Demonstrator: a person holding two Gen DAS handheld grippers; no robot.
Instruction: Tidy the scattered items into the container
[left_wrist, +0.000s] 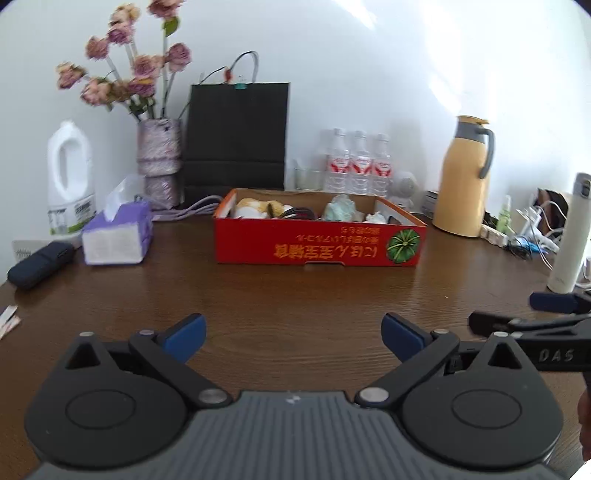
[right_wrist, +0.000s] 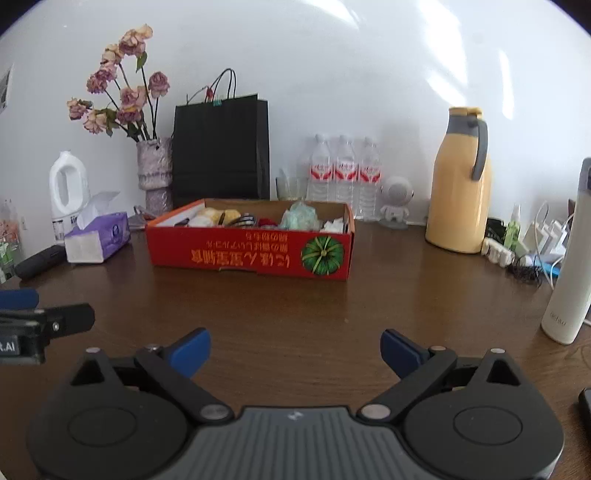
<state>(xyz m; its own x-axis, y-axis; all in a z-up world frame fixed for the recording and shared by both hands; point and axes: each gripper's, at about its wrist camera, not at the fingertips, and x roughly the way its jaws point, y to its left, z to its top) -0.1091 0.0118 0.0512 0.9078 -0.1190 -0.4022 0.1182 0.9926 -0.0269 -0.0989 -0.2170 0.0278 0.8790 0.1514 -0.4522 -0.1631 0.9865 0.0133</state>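
A red cardboard box (left_wrist: 317, 243) stands on the brown table, also in the right wrist view (right_wrist: 251, 251). Inside it lie a yellow-white plush (left_wrist: 255, 208), dark rings (left_wrist: 297, 213), a pale green crumpled thing (left_wrist: 340, 208) and white paper (left_wrist: 375, 218). My left gripper (left_wrist: 293, 338) is open and empty, low over the table in front of the box. My right gripper (right_wrist: 295, 350) is open and empty, beside the left one. Each sees the other at its frame edge: the right gripper (left_wrist: 546, 314), the left gripper (right_wrist: 44, 314).
Along the wall: white jug (left_wrist: 70, 177), purple tissue pack (left_wrist: 118, 236), vase of dried flowers (left_wrist: 159, 151), black paper bag (left_wrist: 236, 136), three water bottles (left_wrist: 356, 162), yellow thermos jug (left_wrist: 465, 177), white flask (left_wrist: 569, 232), cables (left_wrist: 532, 236). A dark case (left_wrist: 40, 264) lies at left.
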